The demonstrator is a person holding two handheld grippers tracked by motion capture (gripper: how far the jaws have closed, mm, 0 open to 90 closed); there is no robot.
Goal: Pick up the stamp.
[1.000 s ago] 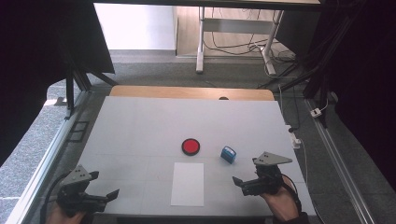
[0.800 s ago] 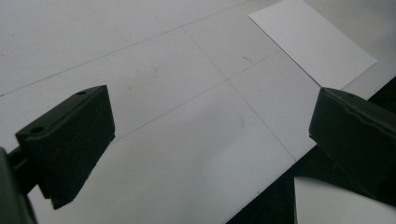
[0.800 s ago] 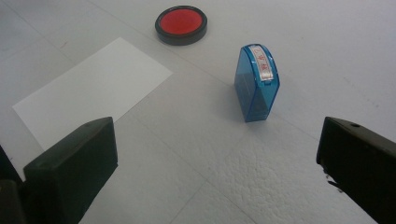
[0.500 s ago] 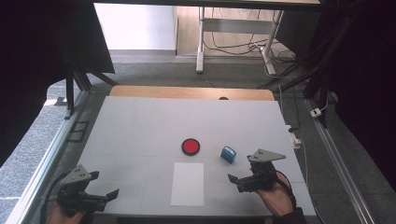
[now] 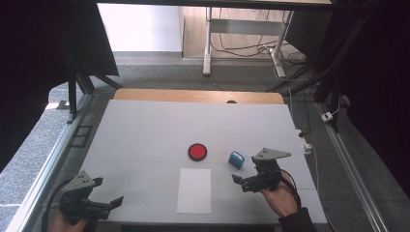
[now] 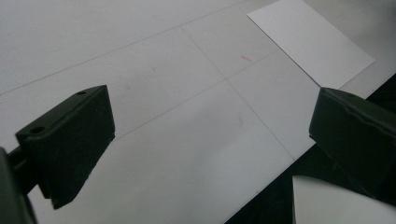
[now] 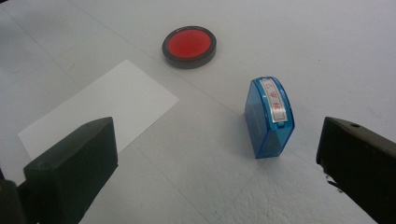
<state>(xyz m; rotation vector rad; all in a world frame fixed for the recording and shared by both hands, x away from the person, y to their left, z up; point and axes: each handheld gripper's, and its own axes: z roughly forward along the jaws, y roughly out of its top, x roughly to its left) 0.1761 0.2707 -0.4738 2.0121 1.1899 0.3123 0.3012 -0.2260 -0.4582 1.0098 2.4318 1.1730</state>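
Right gripper [image 5: 240, 181] — near blue stamp [image 5: 236, 159]

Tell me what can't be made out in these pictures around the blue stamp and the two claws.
- Blue stamp: its label has red characters, too small to read in the right gripper view; its underside faces the table.
- Right claw: in the right gripper view, the bottom and right edges crop its jaws.
- Left claw: in the high view, the bottom edge cuts off the hand behind it.
- White paper: the top edge crops it in the left gripper view.
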